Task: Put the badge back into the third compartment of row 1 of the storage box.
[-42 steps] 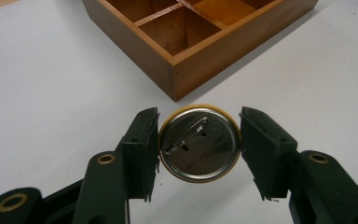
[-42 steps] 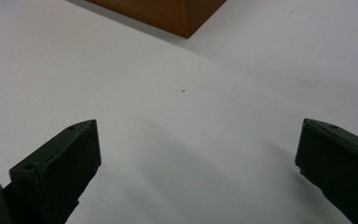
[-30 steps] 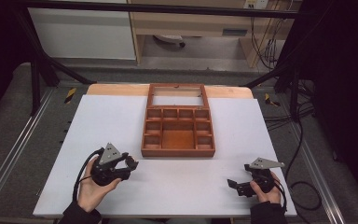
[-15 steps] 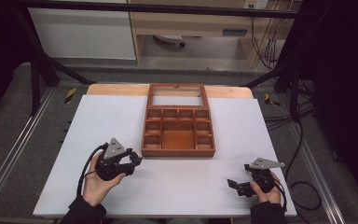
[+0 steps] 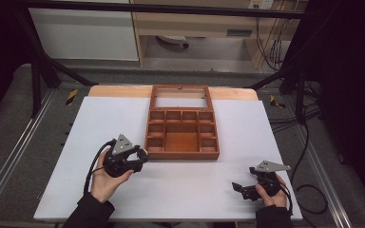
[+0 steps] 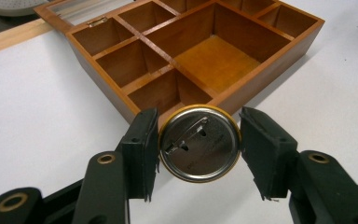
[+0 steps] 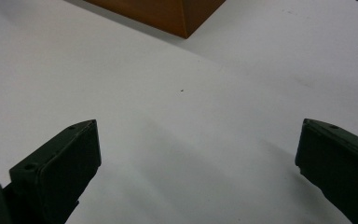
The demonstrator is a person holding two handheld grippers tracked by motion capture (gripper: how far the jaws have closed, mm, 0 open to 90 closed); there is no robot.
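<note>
A round pin badge [image 6: 199, 143], its silver back and clasp facing the camera and a gold rim around it, sits low in the middle of the left gripper view, clamped edge to edge between the two black jaws of the left gripper [image 6: 199, 144]. Just above it in that view lies the near corner of the wooden compartment box [image 6: 200, 60], its small cells and the larger orange-floored cell all bare. In the high view the left gripper [image 5: 140, 159] is at lower left of centre, its tips just beside the box's [image 5: 182, 128] lower left corner. The box lies in the middle of the white table [image 5: 100, 123], with its glazed lid folded back toward the top of the frame. The right gripper [image 5: 240, 188] rests at the lower right, well apart from the box; in the right gripper view its jaws stand wide apart with only white tabletop between them, and a corner of the box [image 7: 168, 14] shows at the top edge.
</note>
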